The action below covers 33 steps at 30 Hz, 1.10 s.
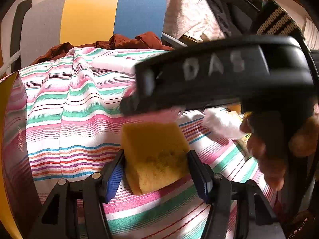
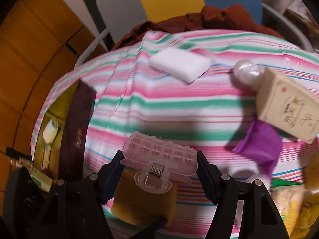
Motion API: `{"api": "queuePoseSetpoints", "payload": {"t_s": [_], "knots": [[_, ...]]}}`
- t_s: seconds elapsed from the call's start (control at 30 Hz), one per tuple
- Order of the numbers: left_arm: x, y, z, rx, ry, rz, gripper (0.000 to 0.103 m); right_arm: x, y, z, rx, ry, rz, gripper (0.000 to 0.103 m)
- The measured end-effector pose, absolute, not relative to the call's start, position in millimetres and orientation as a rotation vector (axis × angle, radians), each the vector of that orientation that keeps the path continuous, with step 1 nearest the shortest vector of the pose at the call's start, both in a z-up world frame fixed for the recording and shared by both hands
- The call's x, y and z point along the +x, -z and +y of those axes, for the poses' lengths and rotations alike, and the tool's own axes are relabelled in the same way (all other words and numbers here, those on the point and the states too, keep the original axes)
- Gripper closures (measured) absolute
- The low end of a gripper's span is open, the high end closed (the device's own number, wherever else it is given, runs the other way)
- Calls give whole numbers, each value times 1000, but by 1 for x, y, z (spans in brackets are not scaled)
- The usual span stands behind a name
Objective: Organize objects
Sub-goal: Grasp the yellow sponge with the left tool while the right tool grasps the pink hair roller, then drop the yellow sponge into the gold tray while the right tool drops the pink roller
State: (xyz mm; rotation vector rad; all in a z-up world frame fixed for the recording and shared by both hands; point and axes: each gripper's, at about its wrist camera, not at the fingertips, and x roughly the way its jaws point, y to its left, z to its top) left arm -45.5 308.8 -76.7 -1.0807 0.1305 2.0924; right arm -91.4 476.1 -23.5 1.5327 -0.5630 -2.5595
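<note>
My left gripper (image 1: 155, 167) clasps the yellow sponge (image 1: 154, 155), which sits on the striped cloth (image 1: 69, 107) over the surface. My right gripper (image 2: 159, 165) grips a pink hair clip (image 2: 159, 157), held just above that sponge. Beyond the sponge lies a white foam block (image 2: 179, 64). I judge the step is sorting these: I should keep both grasps firm, part the two grippers first, and avoid snagging cloth.
</note>
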Motion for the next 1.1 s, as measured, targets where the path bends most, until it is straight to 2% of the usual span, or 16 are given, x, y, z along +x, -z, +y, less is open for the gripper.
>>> {"api": "queuePoseSetpoints", "payload": {"t_s": [0.17, 0.53, 0.67, 0.83, 1.1], "knots": [[-46, 74, 309, -1084, -2089, 129, 44, -88, 14, 502, 1474, 2615, -674, 33], [-18, 18, 270, -1004, -2110, 74, 44, -73, -12, 516, 1329, 2691, -689, 33], [-18, 2, 237, -1003, -2171, 38, 44, -69, -18, 501, 1317, 2703, -584, 33], [-24, -15, 155, -1006, -2333, -48, 44, -65, -27, 477, 1293, 2676, -550, 33], [-52, -25, 47, -1016, -2571, -226, 42, -83, -53, 366, 1236, 2529, -439, 33]]}}
